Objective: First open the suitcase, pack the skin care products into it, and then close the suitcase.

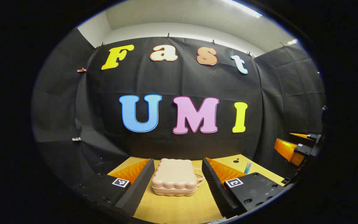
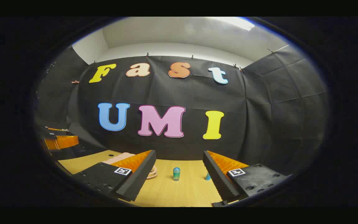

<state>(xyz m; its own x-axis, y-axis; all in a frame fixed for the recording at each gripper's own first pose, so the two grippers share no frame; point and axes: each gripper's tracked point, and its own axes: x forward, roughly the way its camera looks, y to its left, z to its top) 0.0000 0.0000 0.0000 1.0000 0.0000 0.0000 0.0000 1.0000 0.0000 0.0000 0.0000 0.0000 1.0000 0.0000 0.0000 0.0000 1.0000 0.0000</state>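
Note:
A pale pink suitcase [image 1: 174,180] lies flat and closed on the wooden table [image 1: 179,208], its handle [image 1: 199,179] to the right. My left gripper [image 1: 177,161] hangs open just in front of it, a finger on each side and apart from the shell. In the right gripper view a small teal bottle [image 2: 176,174] stands upright ahead of my open right gripper [image 2: 179,153]. A second small blue item [image 2: 208,176] peeks out beside the right finger. The suitcase [image 2: 117,158] is partly hidden behind the left finger. A blue-capped tube [image 1: 248,168] stands right of the suitcase.
Black cloth walls close the booth behind and on both sides of the table [image 2: 185,193]. The right gripper [image 1: 294,147] shows at the far right of the left gripper view, and the left gripper [image 2: 59,141] at the far left of the right gripper view.

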